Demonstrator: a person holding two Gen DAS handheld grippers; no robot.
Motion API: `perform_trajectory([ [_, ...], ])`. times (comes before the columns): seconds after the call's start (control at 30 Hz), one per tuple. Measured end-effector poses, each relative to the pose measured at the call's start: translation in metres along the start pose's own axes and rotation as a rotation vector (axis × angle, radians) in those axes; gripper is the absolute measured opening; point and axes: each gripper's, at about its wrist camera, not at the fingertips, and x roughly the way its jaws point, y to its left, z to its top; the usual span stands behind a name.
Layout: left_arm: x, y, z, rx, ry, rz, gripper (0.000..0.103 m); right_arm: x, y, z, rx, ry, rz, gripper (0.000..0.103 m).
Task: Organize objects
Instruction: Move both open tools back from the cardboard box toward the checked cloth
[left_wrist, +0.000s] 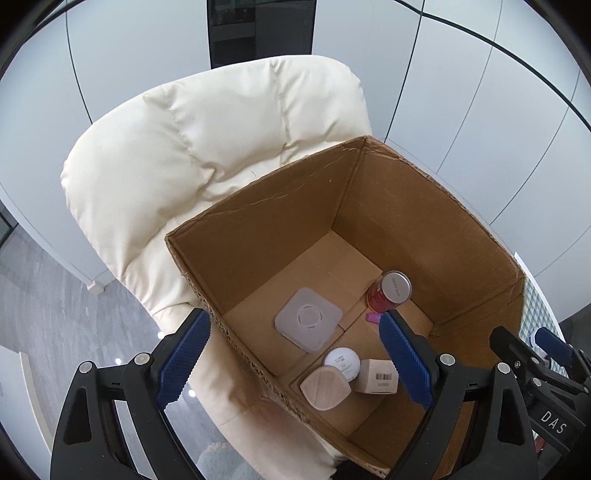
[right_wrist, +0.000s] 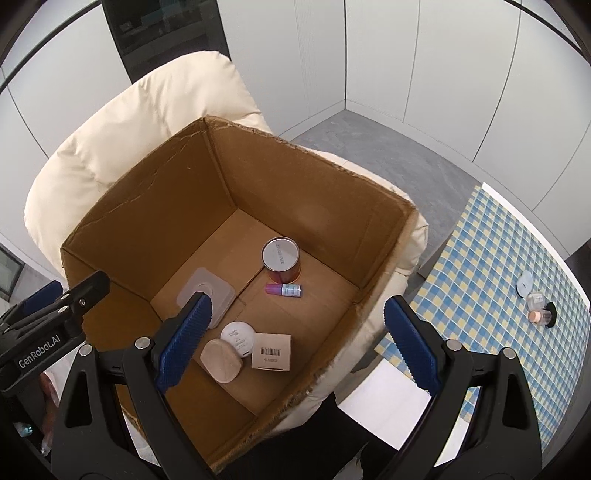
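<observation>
An open cardboard box (left_wrist: 258, 206) (right_wrist: 147, 184) stands on a cream armchair. Inside lie a red can (left_wrist: 389, 291) (right_wrist: 281, 258), a grey square lid (left_wrist: 307, 319) (right_wrist: 218, 286), a white round compact (left_wrist: 341, 363) (right_wrist: 238, 334), a beige puff (left_wrist: 325, 387) (right_wrist: 221, 360), a small barcoded box (left_wrist: 378, 376) (right_wrist: 271, 351) and a small pink-capped bottle (right_wrist: 284, 290). My left gripper (left_wrist: 291, 360) is open and empty over the box's near left corner. My right gripper (right_wrist: 295, 343) is open and empty above the box's near right side.
The cream armchair (left_wrist: 184, 147) (right_wrist: 129, 122) backs onto white wall panels. A blue-and-yellow checked table (right_wrist: 498, 266) stands to the right, with a small jar (right_wrist: 539, 315) and a round disc (right_wrist: 524, 284) on it. Grey floor lies around.
</observation>
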Motion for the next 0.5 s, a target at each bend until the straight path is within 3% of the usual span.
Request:
perform_trajectory([
  [0.5, -0.042, 0.009, -0.019, 0.02, -0.023, -0.011, 0.093, -0.052, 0.007, -0.021, -0.006, -0.041, -0.005, 0.096],
])
